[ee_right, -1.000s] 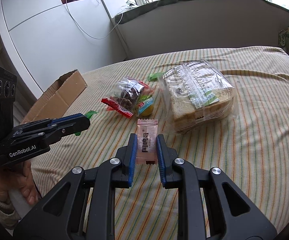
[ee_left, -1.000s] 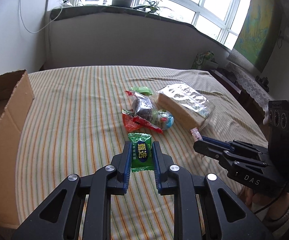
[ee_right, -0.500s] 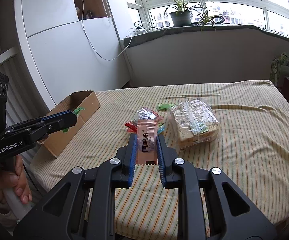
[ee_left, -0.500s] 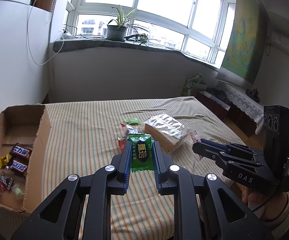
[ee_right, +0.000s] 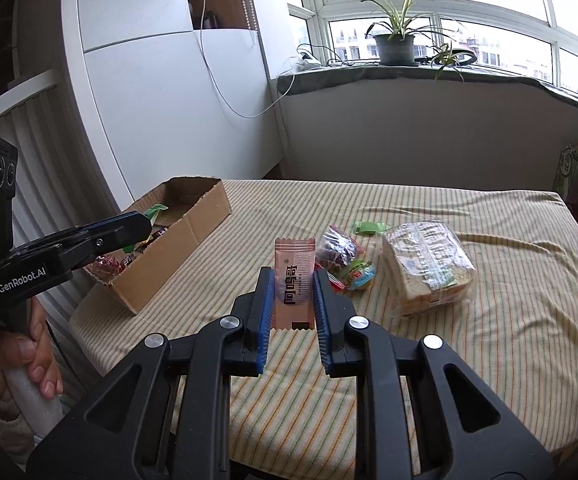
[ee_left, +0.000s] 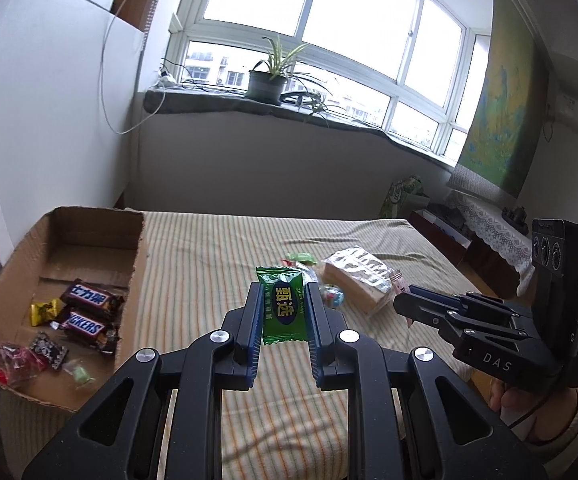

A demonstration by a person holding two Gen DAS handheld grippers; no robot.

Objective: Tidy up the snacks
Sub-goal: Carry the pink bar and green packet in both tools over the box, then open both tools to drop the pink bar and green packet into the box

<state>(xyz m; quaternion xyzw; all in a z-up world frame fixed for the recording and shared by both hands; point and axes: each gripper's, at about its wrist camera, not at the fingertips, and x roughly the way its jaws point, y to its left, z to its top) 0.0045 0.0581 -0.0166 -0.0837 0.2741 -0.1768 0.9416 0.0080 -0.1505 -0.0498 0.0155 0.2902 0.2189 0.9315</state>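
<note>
My left gripper (ee_left: 283,300) is shut on a green candy packet (ee_left: 283,305), held well above the striped table (ee_left: 209,264). My right gripper (ee_right: 293,289) is shut on a pink snack packet (ee_right: 293,280), also raised. The cardboard box (ee_left: 89,256) at the table's left end holds Snickers bars (ee_left: 89,312) and several small candies. It also shows in the right wrist view (ee_right: 185,236). On the table lie a wrapped bread loaf (ee_right: 427,266), a clear bag of dark snacks (ee_right: 335,248), a colourful candy (ee_right: 359,274) and a small green packet (ee_right: 369,226).
A white cabinet (ee_right: 149,100) stands left of the table. A windowsill with a potted plant (ee_left: 267,80) runs behind. A side table with a lace cloth (ee_left: 489,216) is at the right. The other gripper shows in each view (ee_left: 489,320).
Both grippers have risen up and back from the table with their packets. The box interior has come into the left wrist view.
</note>
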